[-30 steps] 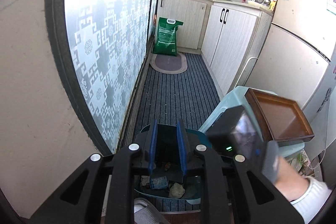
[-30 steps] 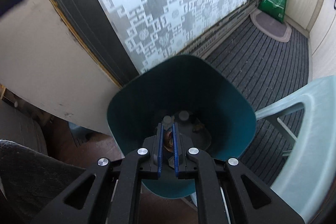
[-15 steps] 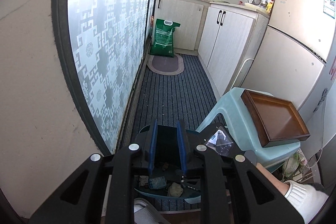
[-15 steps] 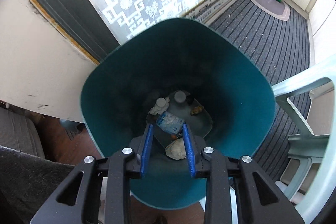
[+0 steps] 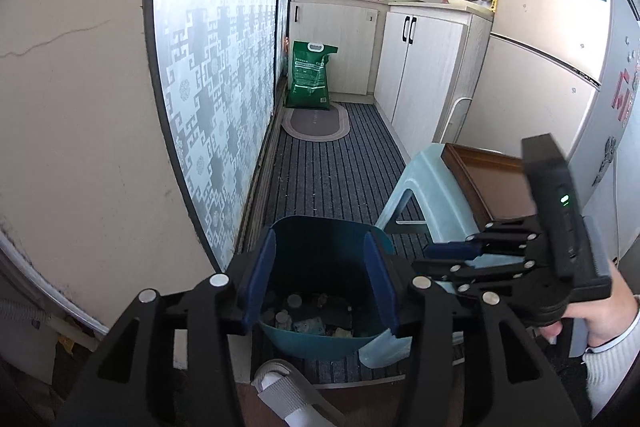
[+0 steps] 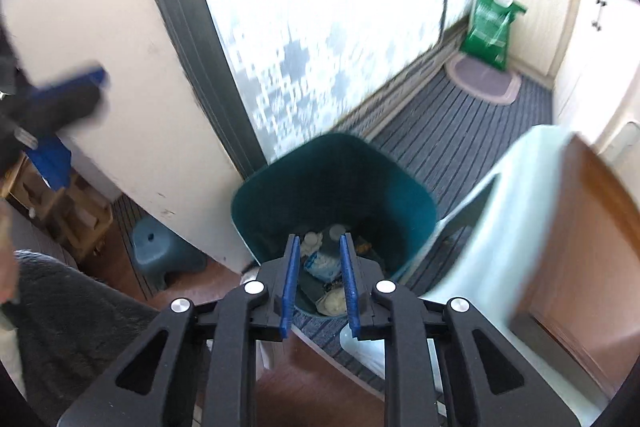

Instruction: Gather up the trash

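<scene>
A teal bin (image 5: pixel 320 343) stands on the floor by the frosted sliding door. At its bottom lies trash (image 5: pixel 308 325): bottle caps, a crumpled blue-white packet and paper wads. My left gripper (image 5: pixel 320 235) hovers over the bin's near side, its jaws opening, with nothing between them. My right gripper (image 6: pixel 320 239) is above the bin (image 6: pixel 332 179), jaws a little apart and closing, empty; the trash (image 6: pixel 320 263) shows far below between its fingers. In the left wrist view the right gripper (image 5: pixel 452 253) sits to the right, held by a hand.
A pale blue plastic stool (image 5: pixel 424 187) right of the bin carries a brown tray (image 5: pixel 492 179). A green sack (image 5: pixel 310 75) and an oval mat (image 5: pixel 316 123) lie at the far end of the striped runner. Cabinets and a fridge line the right. A small blue stool (image 6: pixel 160 255) stands left.
The right gripper let go of a small brown piece inside the bin, then rose up and back out of it. The left gripper's jaws have widened and it shifted slightly.
</scene>
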A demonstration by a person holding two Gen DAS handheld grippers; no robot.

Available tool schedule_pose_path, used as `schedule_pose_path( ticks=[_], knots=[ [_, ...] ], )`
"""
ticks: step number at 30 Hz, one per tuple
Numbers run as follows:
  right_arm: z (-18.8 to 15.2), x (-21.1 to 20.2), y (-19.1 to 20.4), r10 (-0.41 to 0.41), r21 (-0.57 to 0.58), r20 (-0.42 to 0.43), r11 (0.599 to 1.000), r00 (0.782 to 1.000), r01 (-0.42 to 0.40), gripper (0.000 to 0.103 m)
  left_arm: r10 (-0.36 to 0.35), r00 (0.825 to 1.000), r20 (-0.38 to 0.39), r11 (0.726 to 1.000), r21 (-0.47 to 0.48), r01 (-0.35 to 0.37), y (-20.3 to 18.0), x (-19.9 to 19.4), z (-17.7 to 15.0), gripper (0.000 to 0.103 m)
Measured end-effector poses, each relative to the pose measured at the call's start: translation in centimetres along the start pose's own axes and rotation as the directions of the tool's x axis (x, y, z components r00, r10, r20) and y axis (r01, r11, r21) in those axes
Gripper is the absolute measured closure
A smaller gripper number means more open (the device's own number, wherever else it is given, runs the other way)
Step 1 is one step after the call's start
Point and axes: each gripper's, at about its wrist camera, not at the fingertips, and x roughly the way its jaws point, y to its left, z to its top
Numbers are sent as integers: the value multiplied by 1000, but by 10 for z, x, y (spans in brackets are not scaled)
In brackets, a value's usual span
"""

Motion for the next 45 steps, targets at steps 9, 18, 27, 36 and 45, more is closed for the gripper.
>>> schedule_pose_path(
  ticks=[9,18,27,36,45],
  knots=[
    [-50,-138,-25,-168,72,219,985,961,156,23,-19,999,31,1000,-9,20,-24,-19,-15,11],
    [-128,-217,-54,-336,134,240,941,911,311,4,4,999,53,998,66,-7,-54,-23,-33,5],
    [-151,-212,-70,-317,160,247,945,916,284,4,-3,996,86,999,32,0,-62,-31,-38,4],
    [-156,-203,-73,-284,158,229,955,931,252,3,4,998,59,999,36,-6,-66,-24,-40,3],
    [-154,-202,-75,-276,163,235,956,932,242,3,12,998,63,999,31,-14,-65,-25,-41,3]
  ],
)
